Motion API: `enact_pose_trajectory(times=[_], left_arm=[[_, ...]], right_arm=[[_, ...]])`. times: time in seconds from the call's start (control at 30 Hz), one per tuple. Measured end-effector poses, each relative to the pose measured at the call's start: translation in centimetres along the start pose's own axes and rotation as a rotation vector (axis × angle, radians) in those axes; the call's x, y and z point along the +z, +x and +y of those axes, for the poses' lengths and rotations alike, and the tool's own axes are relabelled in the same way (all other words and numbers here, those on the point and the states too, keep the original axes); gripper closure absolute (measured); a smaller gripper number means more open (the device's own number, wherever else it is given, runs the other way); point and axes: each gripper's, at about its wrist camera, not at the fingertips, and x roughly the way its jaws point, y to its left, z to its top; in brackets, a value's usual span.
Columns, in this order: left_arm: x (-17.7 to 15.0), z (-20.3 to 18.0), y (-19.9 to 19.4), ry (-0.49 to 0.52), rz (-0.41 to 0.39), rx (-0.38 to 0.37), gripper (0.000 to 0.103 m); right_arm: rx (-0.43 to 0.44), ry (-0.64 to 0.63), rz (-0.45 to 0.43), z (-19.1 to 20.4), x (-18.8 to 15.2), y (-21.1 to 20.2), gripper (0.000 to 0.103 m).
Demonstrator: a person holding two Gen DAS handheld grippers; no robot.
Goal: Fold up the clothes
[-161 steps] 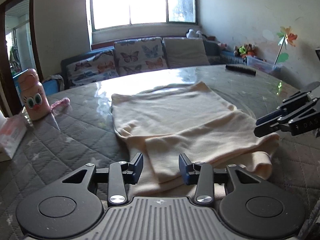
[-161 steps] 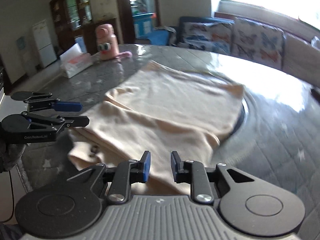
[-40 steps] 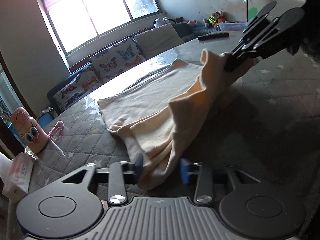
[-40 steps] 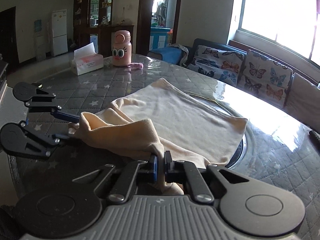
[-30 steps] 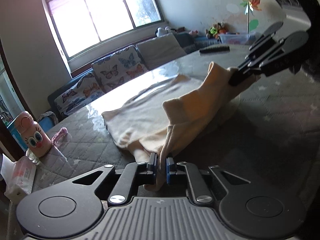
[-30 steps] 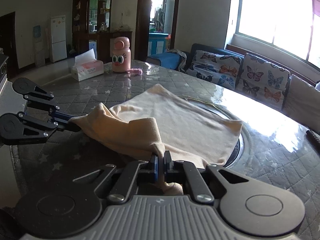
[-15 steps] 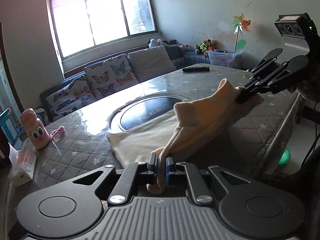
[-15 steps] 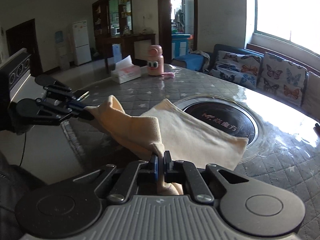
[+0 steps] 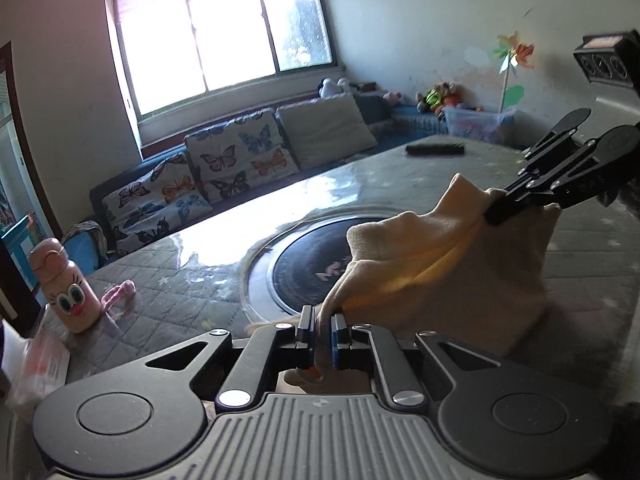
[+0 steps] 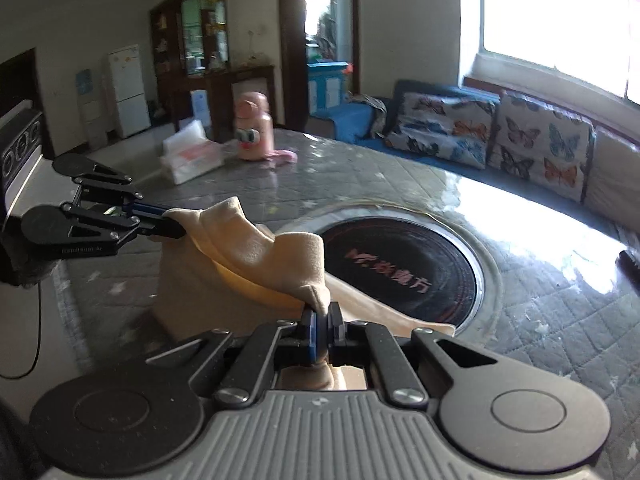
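A cream garment [image 9: 448, 272] hangs stretched between both grippers, above the near part of the quilted grey table [image 9: 168, 280]. My left gripper [image 9: 322, 330] is shut on one bunched corner of it. My right gripper [image 10: 320, 326] is shut on the other corner. In the left wrist view the right gripper [image 9: 494, 216] pinches the cloth at the upper right. In the right wrist view the left gripper [image 10: 178, 230] holds the cream garment [image 10: 256, 272] at the left. The cloth's lower edge trails on the table beside the round black cooktop [image 10: 400, 268].
A pink cartoon bottle [image 9: 68, 284] and a tissue pack [image 10: 192, 156] stand at the table's far corner. A black remote [image 9: 434, 148] lies near the far edge. A sofa with butterfly cushions [image 9: 240, 160] runs under the window. The round black cooktop [image 9: 312, 256] is set in the table's middle.
Both grippers have risen and pulled back with the garment. The cloth has slid off the round cooktop, which now shows almost whole.
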Motion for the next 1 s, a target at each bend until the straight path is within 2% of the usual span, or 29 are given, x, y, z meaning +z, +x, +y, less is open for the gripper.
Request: enact_pose_trajectory(times=[0.23, 0.4, 0.53, 0.6, 0.77, 0.87, 1.0], left_arm=[[-0.2, 2.1, 6.8, -0.057, 0.085, 0.026, 0.095], [-0.9, 2.1, 9.4, -0.063, 0.109, 0.052, 0.094], [-1.1, 2.2, 10.6, -0.087, 0.133, 0.068, 0.088], [-0.8, 2.6, 10.6, -0.100, 0.131, 0.086, 0.080], [0.2, 3.7, 9.5, -0.139, 0.105, 0.134, 0.079], [1.0, 3.6, 8.5, -0.160, 0.075, 0.094, 0.079], [2.0, 1.7, 8.7, -0.137, 0.076, -0.017, 0.079]], right_arm=[[-0.054, 0.067, 0.071, -3.3, 0.4, 6.9, 0.099], [-0.090, 0.121, 0.063, -4.4, -0.2, 9.0, 0.099], [-0.126, 0.181, 0.071, -5.5, -1.0, 11.0, 0.097], [-0.134, 0.196, 0.092, -5.9, -1.4, 11.9, 0.092], [-0.176, 0.218, 0.059, -6.4, -1.4, 11.2, 0.086], [-0.174, 0.203, 0.031, -5.9, -0.8, 10.2, 0.086], [-0.095, 0.196, 0.047, -4.7, 0.0, 11.0, 0.086]])
